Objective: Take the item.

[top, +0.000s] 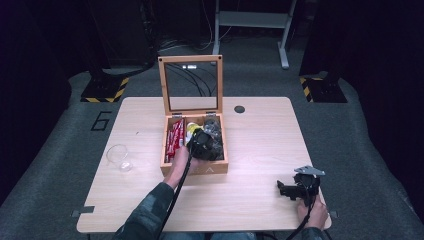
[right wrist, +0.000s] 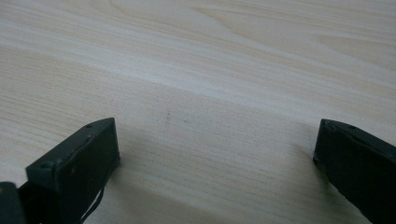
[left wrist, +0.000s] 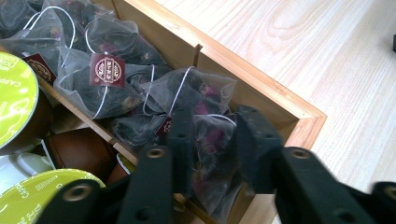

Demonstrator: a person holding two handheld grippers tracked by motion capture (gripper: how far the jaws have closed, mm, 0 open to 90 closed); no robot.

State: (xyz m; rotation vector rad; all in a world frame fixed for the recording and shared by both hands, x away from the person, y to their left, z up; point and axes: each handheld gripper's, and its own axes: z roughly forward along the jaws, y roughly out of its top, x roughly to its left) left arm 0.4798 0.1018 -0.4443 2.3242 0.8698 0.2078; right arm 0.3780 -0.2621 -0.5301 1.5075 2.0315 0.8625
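A wooden box [top: 195,169] stands open at mid-table with its glass lid [top: 190,61] upright. My left gripper [top: 202,142] reaches into the box's right compartment, which holds several mesh tea bags with red tags [left wrist: 106,70]. In the left gripper view, my left gripper [left wrist: 215,127] has its black jaws pressed on both sides of one tea bag [left wrist: 214,147] filled with dark dried buds. My right gripper [top: 283,189] rests near the table's front right corner, held by a hand. Seen from its own camera, the right gripper [right wrist: 215,140] is open over bare wood.
Red packets [top: 175,137] fill the box's left compartment, and green-lidded capsules [left wrist: 14,98] sit in the middle one. A clear glass cup [top: 118,157] stands left of the box. The table [top: 260,145] has a round hole [top: 239,108] near its far edge.
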